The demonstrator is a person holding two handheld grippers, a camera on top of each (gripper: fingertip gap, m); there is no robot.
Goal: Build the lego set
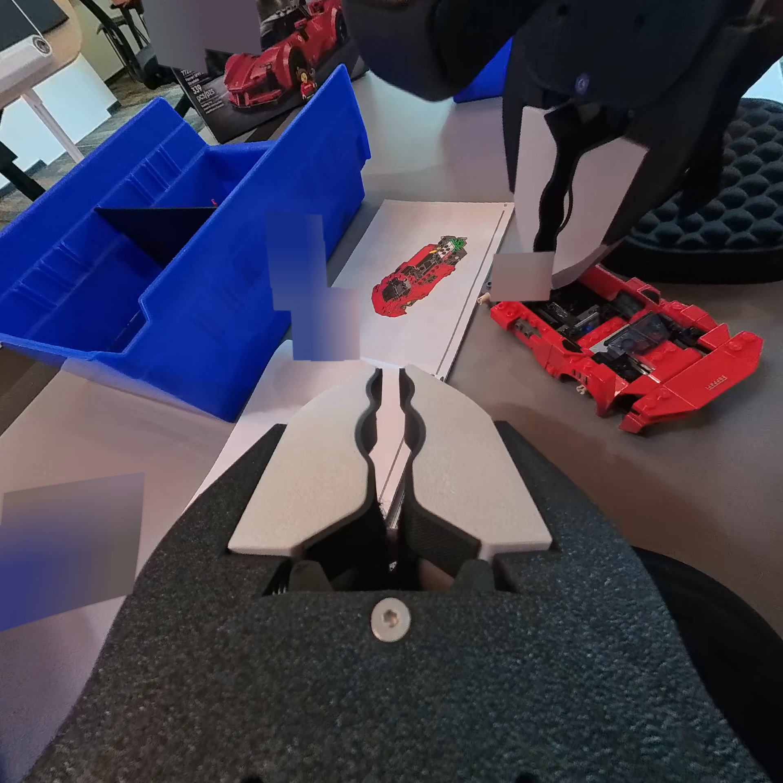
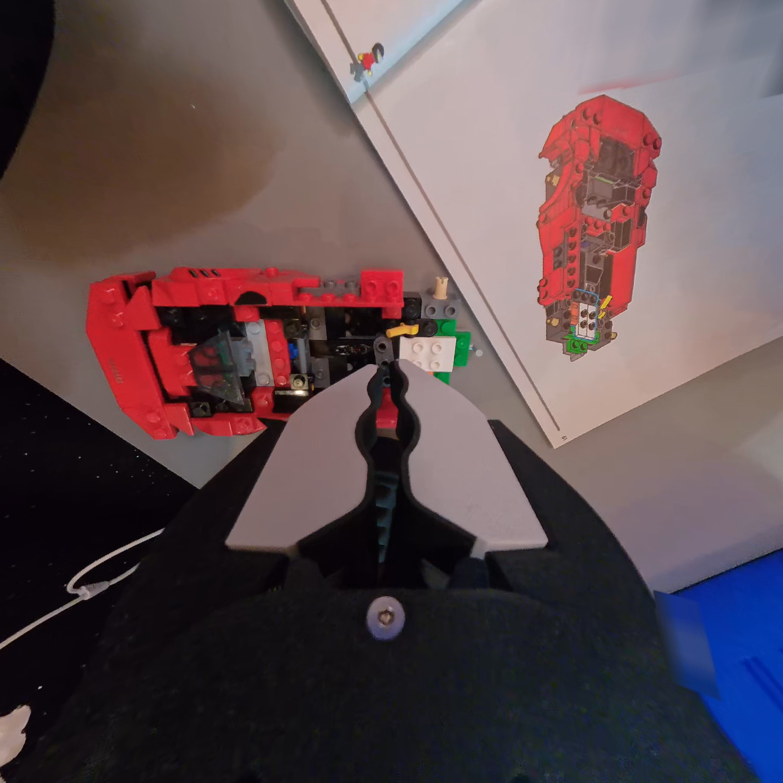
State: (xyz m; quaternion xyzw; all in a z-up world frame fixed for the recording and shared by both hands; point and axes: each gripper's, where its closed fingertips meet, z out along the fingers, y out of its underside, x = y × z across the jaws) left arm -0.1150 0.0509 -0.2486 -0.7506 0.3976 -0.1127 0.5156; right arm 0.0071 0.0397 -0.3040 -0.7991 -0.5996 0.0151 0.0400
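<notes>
A partly built red lego car (image 2: 212, 296) lies on the grey table, its rear end with white and green plates (image 2: 428, 351) pointing right. My right gripper (image 2: 385, 367) is shut on a small dark grey piece with holes (image 2: 382, 351) at the car's rear section, beside a yellow lever. In the left wrist view the car (image 1: 627, 351) sits at the right with the right gripper (image 1: 557, 267) coming down onto its near end. My left gripper (image 1: 390, 373) is shut and empty, hovering over the open instruction booklet (image 1: 415, 330).
A blue bin (image 1: 203, 296) with a black divider stands to the left, and the set's box (image 1: 271, 84) stands behind it. A black honeycomb mat (image 1: 720, 190) lies behind the car. The booklet page (image 2: 487, 190) lies right of the car. A white cable (image 2: 84, 589) crosses the black mat. Across from one pair of fingers to the other is roughly 15 cm.
</notes>
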